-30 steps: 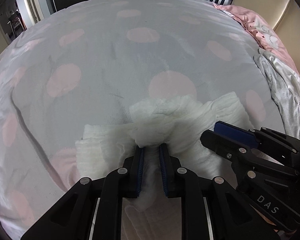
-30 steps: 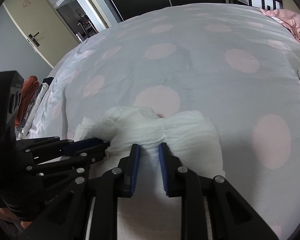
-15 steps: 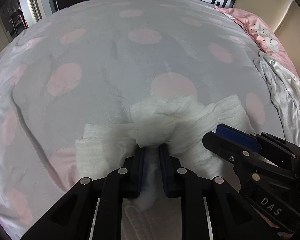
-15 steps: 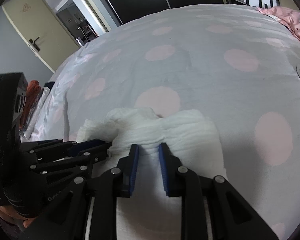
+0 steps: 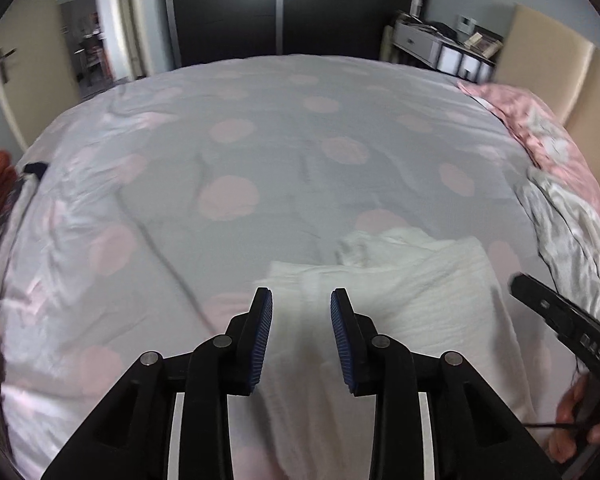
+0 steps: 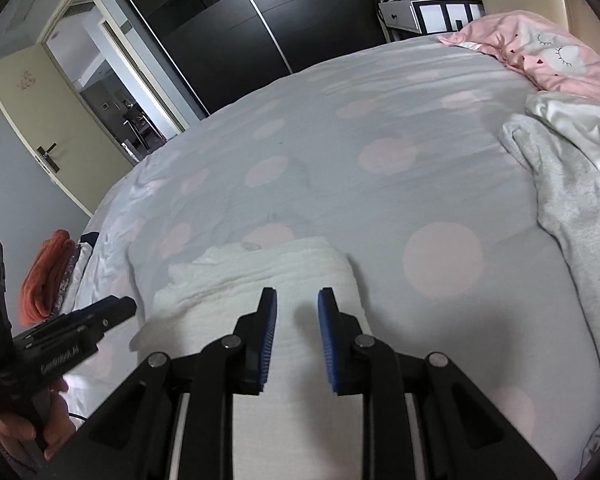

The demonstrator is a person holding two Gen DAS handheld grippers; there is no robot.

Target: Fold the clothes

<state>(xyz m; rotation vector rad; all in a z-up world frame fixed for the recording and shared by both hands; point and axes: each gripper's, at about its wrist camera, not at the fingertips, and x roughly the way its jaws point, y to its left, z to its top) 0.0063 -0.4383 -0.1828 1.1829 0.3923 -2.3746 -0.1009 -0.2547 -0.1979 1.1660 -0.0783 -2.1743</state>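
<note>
A white crinkled garment (image 5: pixel 400 292) lies folded on the grey bedspread with pink dots (image 5: pixel 260 152); in the right wrist view the same garment (image 6: pixel 268 272) sits just ahead of the fingers. My left gripper (image 5: pixel 301 300) hangs open above its left part, nothing between the blue pads. My right gripper (image 6: pixel 297 300) is open too, raised over the garment's near edge. The right gripper's black body (image 5: pixel 560 320) shows at the right of the left wrist view. In the right wrist view, the left gripper (image 6: pixel 88 320) shows at the left, held by a hand (image 6: pixel 40 432).
A grey and white heap of clothes (image 6: pixel 572 184) lies at the right of the bed beside a pink quilt (image 6: pixel 540 52). An orange towel on a stack (image 6: pixel 48 276) sits at the left edge. A dark wardrobe (image 5: pixel 292 4) and an open door (image 6: pixel 60 136) stand beyond.
Both grippers have let go of the white garment, opened and lifted back from it. The garment now lies flatter on the bed.
</note>
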